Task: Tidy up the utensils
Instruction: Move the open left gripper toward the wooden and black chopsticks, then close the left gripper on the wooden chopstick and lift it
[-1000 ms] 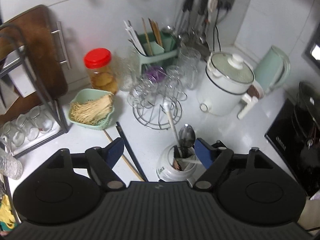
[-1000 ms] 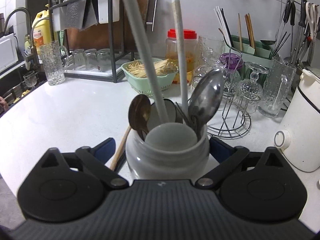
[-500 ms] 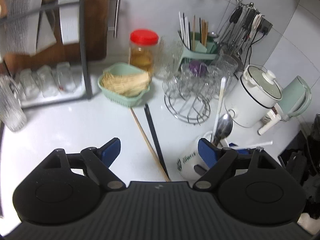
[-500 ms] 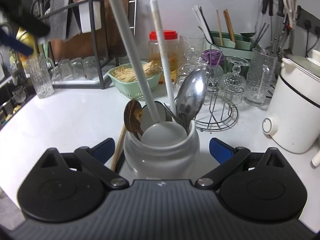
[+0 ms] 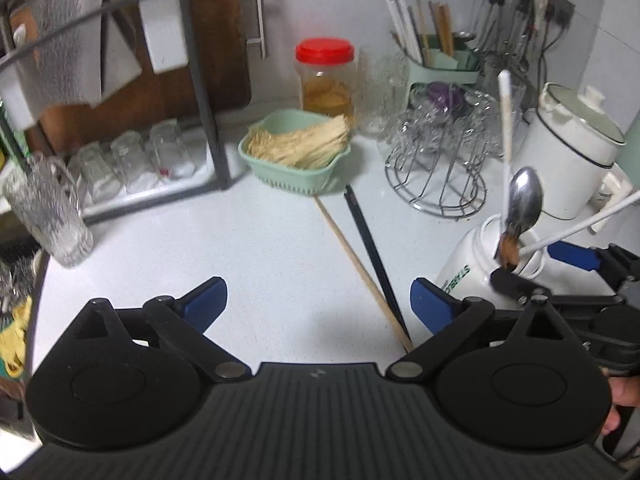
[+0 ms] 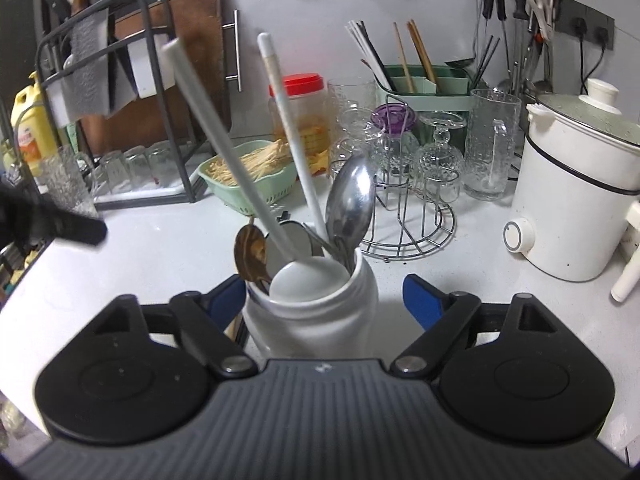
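A white ceramic jar (image 6: 316, 312) holds a steel spoon (image 6: 350, 204), a brown spoon (image 6: 250, 252), a white ladle (image 6: 224, 148) and a white stick (image 6: 288, 132). My right gripper (image 6: 324, 300) is open with its blue fingers on either side of the jar. The jar also shows in the left wrist view (image 5: 492, 264) at the right. My left gripper (image 5: 318, 300) is open and empty above the counter. A wooden chopstick (image 5: 360, 268) and a black chopstick (image 5: 374, 256) lie side by side on the white counter ahead of it.
A green basket of sticks (image 5: 296, 152), a red-lidded jar (image 5: 326, 76), a wire rack of glasses (image 5: 436, 148), a green utensil caddy (image 6: 424, 80) and a white cooker (image 6: 580, 196) stand behind. A dish rack (image 5: 140, 120) stands left with a glass mug (image 5: 48, 208).
My left gripper has swung left and back from above the jar, so the two chopstick lengths now lie ahead of it. My right gripper has stayed around the jar.
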The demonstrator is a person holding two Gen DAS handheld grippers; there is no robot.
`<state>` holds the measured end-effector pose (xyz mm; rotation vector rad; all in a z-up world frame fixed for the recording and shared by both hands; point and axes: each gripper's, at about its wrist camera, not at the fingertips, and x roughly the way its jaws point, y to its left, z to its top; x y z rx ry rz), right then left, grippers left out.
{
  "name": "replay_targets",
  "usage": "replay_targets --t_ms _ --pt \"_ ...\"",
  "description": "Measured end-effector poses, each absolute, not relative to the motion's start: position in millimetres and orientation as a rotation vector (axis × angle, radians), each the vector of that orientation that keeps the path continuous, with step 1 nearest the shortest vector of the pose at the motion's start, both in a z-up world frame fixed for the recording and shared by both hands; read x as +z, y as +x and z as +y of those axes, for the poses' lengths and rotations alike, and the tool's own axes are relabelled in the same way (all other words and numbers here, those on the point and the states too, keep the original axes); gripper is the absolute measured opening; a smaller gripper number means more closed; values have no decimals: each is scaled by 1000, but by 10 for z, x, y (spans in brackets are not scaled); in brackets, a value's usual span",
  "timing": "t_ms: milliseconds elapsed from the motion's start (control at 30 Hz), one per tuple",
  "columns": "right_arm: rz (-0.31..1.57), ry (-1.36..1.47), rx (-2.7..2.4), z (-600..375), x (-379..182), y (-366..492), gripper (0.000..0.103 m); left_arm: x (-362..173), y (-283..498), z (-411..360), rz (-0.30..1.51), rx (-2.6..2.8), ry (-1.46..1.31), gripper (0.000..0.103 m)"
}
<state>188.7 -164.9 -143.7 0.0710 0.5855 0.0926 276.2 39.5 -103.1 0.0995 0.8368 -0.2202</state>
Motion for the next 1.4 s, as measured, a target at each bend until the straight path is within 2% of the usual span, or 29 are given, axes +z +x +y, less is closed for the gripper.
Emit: replay_targets --t_ms 533,733,867,933,1000,1100,1333,1400 --pt "620 44 159 -1626 -1412 2008 76 -1713 2643 102 943 -211 46 98" --pt "615 29 195 -1667 -1410 1996 76 -1852 2662 -76 966 -209 0 79" --pt "613 34 205 -1691 -1415 1996 76 -1994 2767 -194 996 -218 -36 52" --pt "611 30 208 -1696 -1417 1997 76 -2053 2811 -237 1006 -213 -56 45" --pt "608 16 215 -1693 -1416 1999 76 -2105 2848 -283 1015 -204 -64 34" --pt "609 14 228 -1709 -1417 2008 76 -2168 2898 -338 1025 -181 -52 25" --pt "606 5 251 -1730 -1422 2006 76 -2237 2930 -368 1039 -134 -57 16" --pt "607 6 255 -1735 -1421 2006 76 -2212 2924 -399 1030 -130 -36 9"
